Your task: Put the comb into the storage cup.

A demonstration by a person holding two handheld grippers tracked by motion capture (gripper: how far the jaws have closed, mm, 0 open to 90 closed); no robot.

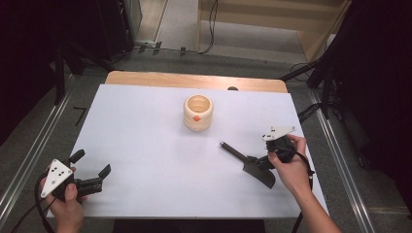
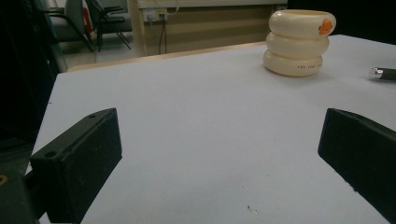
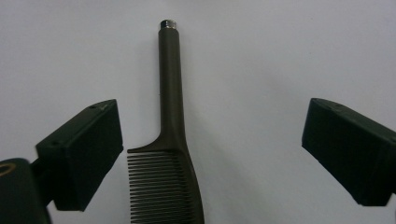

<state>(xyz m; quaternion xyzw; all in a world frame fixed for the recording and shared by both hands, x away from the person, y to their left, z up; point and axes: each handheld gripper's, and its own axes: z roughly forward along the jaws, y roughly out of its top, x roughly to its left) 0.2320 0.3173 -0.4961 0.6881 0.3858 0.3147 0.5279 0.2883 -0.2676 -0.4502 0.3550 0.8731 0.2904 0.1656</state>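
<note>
a white table point(image 1: 145, 145) seen from above, with a person's two forearms coming in from the bottom edge, each hand holding a black two-jaw gripper

the right gripper point(image 1: 262, 162) is at the right side of the table, low over a dark comb point(image 1: 248, 162) that lies flat on the white surface. its jaws stand wide apart, one on each side of the comb, and touch nothing. in the right gripper view the comb point(image 3: 170, 154) lies between the two jaws, closer to the one at the left of that view, with its fine teeth near the camera and its long thin handle pointing away, ending in a small silver cap

the left gripper point(image 1: 92, 170) is at the near left corner of the table, well apart from the comb. its jaws are also spread wide with only bare table between them, as the left gripper view shows

a cream holder point(image 1: 198, 112) shaped like three stacked rings stands upright near the middle of the table, toward the far side, with a small orange mark on its upper ring. in the left gripper view the holder point(image 2: 296, 46) sits far off at the upper right, and the silver tip of the comb handle point(image 2: 380, 73) shows at the right edge
</note>
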